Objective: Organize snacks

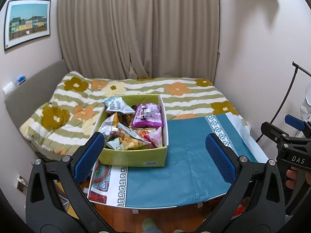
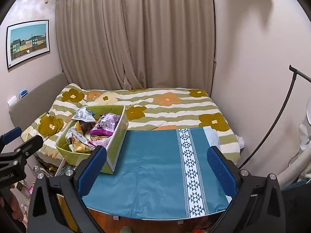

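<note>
Honestly, with both the left gripper [image 1: 154, 158] and right gripper [image 2: 157, 169] spread wide and holding nothing, I judged it best to reach for the purple packet [image 1: 147, 115], lying beyond my left fingertips in the green box [image 1: 134, 158], and pinch only its edge.

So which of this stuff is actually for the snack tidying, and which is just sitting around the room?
For the job:
- green box holding the snacks
- purple snack bag
- silver snack packet
- teal cloth, the bare sorting space
- left gripper and right gripper, both with jaws open and holding nothing

Just lying about:
- flowered quilt
- curtain
- framed picture
</note>
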